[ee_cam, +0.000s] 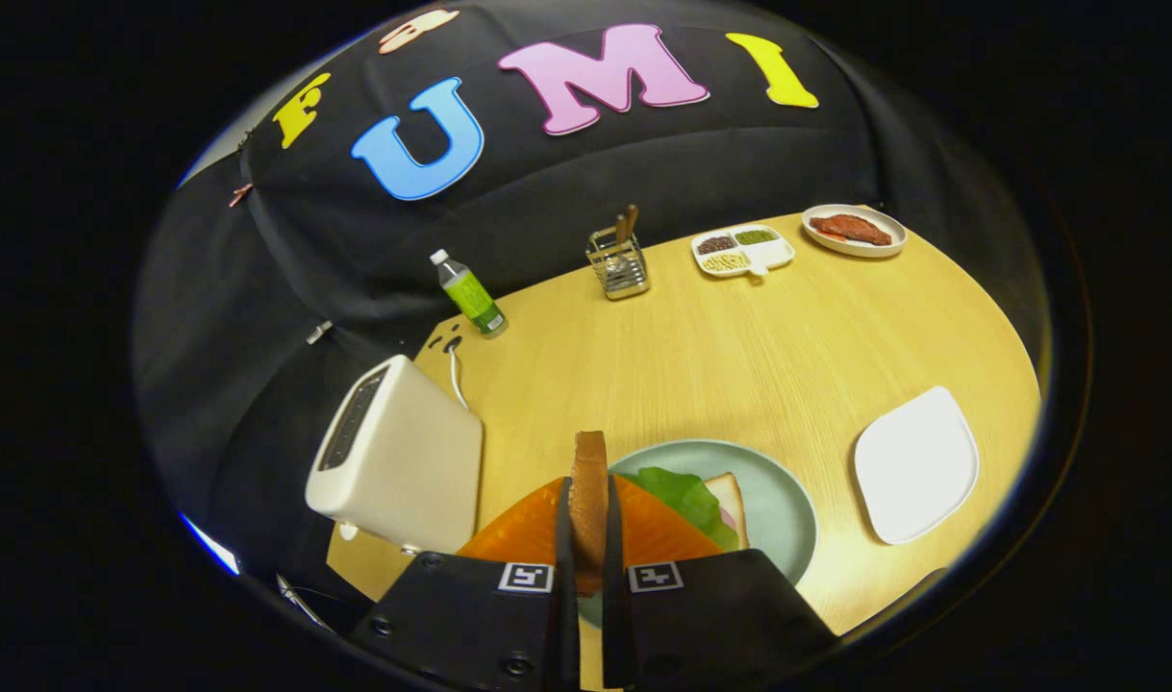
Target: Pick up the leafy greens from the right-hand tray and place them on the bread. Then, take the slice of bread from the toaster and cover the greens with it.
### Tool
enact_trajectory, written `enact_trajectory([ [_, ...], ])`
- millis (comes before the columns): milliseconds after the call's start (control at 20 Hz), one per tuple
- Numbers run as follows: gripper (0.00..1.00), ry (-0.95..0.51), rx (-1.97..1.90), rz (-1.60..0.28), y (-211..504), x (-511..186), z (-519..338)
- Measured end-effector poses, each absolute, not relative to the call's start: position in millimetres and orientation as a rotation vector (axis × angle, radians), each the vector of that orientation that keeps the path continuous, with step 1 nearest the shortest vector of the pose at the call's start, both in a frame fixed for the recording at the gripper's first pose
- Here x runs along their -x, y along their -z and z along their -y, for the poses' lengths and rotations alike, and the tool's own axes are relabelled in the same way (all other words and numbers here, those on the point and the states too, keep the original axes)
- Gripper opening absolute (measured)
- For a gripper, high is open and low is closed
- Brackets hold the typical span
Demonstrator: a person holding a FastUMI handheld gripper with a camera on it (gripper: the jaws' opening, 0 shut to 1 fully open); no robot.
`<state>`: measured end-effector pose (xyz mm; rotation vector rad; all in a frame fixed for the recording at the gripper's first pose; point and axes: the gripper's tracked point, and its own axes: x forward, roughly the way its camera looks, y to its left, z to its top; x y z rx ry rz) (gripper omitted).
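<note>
My gripper (588, 500) is shut on a slice of bread (589, 471), which stands on edge between the two fingers. Just beyond the fingers lies a pale green plate (778, 500). On it rest the leafy greens (686, 495), spread over a lower slice of bread (730, 492) whose corner shows at the greens' right. The held slice hangs above the plate's near left side. To the left of the fingers stands a white toaster (403, 461), its slot facing up and to the left.
A white tray (917, 463) lies right of the plate. At the table's far side stand a green bottle (470, 293), a wire utensil holder (619, 261), a divided dish (742, 250) and a plate with meat (853, 231). A cable (456, 375) runs behind the toaster.
</note>
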<state>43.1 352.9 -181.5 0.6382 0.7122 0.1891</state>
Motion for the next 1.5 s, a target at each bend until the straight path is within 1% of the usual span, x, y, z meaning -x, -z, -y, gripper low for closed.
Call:
enact_trajectory([
  [150,0.14,-0.128,-0.561,-0.728,209,-38,-329],
  [300,0.14,-0.118,-0.518,-0.763,232,-35,-311],
  [500,0.14,-0.114,-0.480,-0.793,256,-36,-309],
  [650,0.18,-0.123,-0.463,-0.795,261,-37,-310],
  [800,0.30,-0.110,-0.455,-0.805,265,-36,-306],
  [950,0.37,-0.101,-0.436,-0.809,269,-38,-304],
  [1100,0.58,-0.080,-0.405,-0.813,271,-37,-293],
  [1150,0.60,-0.064,-0.391,-0.810,270,-38,-289],
  [1250,0.74,-0.061,-0.378,-0.802,267,-39,-287],
  [1300,0.79,-0.062,-0.368,-0.798,264,-38,-286],
  [1350,0.81,-0.057,-0.351,-0.792,262,-38,-284],
  [1400,0.89,-0.055,-0.338,-0.787,261,-38,-280],
  [1500,0.99,-0.061,-0.343,-0.780,255,-37,-278],
])
